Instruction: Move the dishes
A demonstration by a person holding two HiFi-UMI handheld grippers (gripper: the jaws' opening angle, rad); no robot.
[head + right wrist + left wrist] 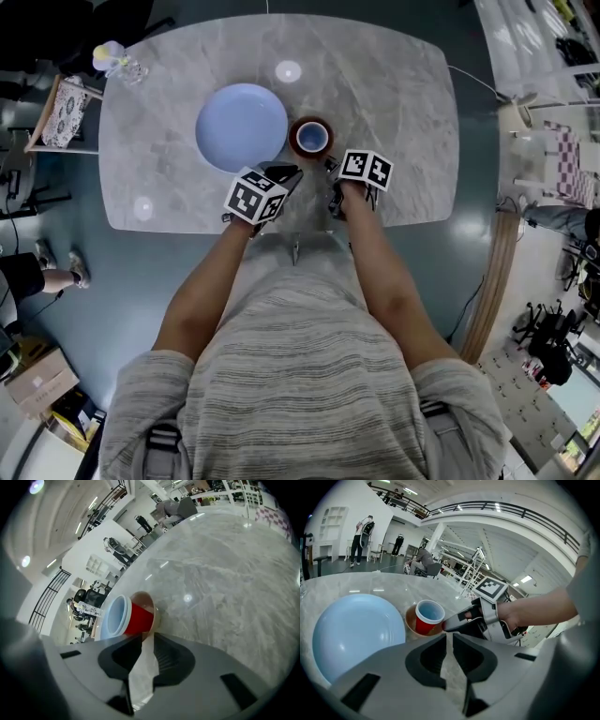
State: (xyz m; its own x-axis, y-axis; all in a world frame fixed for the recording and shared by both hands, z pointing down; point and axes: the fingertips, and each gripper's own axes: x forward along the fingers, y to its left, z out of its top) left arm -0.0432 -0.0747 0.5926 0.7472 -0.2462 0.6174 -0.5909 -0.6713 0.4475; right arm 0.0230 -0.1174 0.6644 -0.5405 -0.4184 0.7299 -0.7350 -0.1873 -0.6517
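Just beyond the right hand-held gripper, red cup on saucer

I see bright, even overhead light; glare spots on the table at 12 and 9 o'clock; gripper views warped, corners black.

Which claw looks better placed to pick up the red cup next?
Right. The right claw points straight at the cup on its saucer, jaws apart, tips almost at the saucer's rim. The left claw sits off to the side, nearer the plate.
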